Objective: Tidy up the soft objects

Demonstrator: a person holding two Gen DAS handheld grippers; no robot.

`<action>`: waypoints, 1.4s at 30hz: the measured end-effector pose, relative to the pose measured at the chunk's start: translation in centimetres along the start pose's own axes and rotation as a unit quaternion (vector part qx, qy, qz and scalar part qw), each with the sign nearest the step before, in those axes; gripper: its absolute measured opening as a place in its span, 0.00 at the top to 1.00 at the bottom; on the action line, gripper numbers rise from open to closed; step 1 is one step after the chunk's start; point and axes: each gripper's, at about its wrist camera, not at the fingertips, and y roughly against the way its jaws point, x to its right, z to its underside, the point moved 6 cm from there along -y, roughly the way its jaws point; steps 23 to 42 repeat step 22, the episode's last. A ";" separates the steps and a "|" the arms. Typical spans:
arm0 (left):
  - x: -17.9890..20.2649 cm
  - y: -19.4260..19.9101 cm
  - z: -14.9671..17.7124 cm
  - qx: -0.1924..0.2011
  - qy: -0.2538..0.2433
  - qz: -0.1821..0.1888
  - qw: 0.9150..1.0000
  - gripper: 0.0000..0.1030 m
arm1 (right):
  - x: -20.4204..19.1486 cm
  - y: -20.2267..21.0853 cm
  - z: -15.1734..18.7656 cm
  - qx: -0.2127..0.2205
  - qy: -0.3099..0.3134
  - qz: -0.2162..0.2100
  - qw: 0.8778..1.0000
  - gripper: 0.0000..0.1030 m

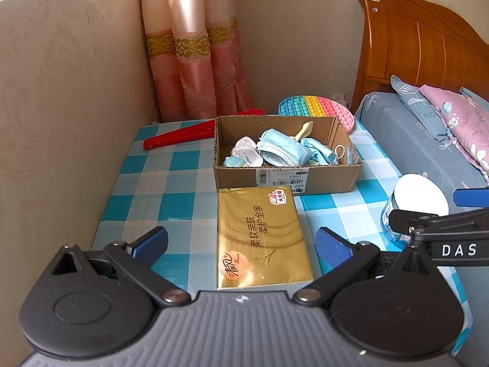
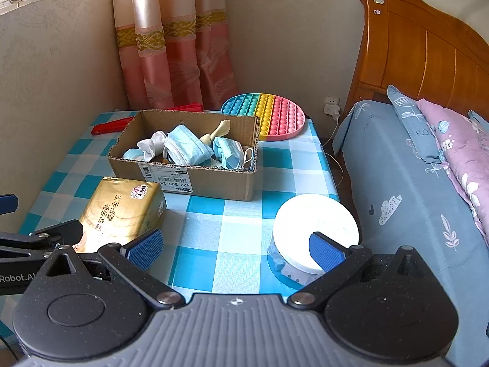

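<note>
Face masks (image 1: 282, 150) crumpled, pale blue

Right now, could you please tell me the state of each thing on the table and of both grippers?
left gripper: open, astride the tissue pack, not gripping it
right gripper: open, holding nothing
tissue pack: lying flat, sealed
cardboard box: open-topped, holding crumpled face masks
jar: upright, white lid on
red fan: folded shut
pop-it mat: lying flat
</note>
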 end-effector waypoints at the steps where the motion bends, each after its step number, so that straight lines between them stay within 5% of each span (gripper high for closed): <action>1: 0.0 0.0 0.0 0.000 0.000 0.000 1.000 0.01 | 0.0 0.0 0.0 0.000 0.000 0.001 1.000 0.00; 42: 0.2 0.1 -0.1 0.000 0.000 0.001 1.000 0.01 | 0.1 0.1 0.0 0.002 -0.002 0.003 1.000 0.00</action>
